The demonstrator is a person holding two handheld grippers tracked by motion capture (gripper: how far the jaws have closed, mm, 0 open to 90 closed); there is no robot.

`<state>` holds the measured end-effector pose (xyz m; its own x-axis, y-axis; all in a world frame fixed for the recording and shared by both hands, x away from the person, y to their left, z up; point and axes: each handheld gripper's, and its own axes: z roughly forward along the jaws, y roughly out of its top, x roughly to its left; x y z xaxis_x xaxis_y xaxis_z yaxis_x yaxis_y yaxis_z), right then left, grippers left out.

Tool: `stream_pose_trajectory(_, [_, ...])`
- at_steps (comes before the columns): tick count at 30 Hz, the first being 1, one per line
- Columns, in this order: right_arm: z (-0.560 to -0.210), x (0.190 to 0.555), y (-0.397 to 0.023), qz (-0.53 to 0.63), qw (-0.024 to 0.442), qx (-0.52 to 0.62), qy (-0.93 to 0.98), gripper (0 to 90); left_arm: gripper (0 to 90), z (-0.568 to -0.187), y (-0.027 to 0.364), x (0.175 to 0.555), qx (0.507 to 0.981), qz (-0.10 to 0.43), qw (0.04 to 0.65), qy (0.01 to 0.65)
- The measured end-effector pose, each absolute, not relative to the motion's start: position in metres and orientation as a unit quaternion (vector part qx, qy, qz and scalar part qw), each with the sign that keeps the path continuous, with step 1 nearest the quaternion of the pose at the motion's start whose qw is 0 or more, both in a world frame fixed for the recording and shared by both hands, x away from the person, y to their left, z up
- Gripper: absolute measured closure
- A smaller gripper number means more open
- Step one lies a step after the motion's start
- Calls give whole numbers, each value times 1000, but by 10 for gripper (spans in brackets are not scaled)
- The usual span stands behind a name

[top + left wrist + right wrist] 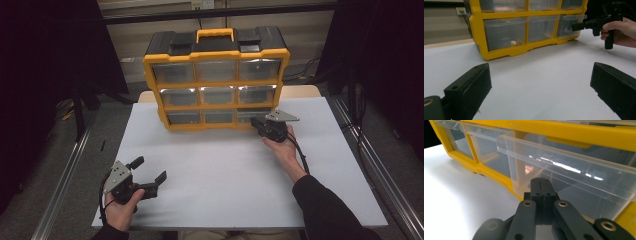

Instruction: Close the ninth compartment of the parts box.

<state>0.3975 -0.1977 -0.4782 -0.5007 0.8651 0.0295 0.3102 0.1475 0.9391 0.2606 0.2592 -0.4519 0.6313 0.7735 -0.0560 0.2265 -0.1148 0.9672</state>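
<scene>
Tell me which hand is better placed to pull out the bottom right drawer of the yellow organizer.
Right. The right tongs are shut at the bottom right drawer, which already sticks out slightly. The left tongs rest open on the white table, far away.

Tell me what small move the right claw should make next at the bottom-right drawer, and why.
Probably a short, straight pull back toward the person. The right claw is shut, its tips at the front of the clear bottom-right drawer, which already sits slightly out of the yellow organizer. The left claw rests open, well away.
</scene>
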Motion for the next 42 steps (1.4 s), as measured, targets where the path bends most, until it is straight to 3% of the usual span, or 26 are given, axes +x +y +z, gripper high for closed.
stream_pose_trajectory(42, [-478, 414, -201, 490, 296, 433, 696, 900, 31, -453, 259, 261, 705, 239, 563, 358])
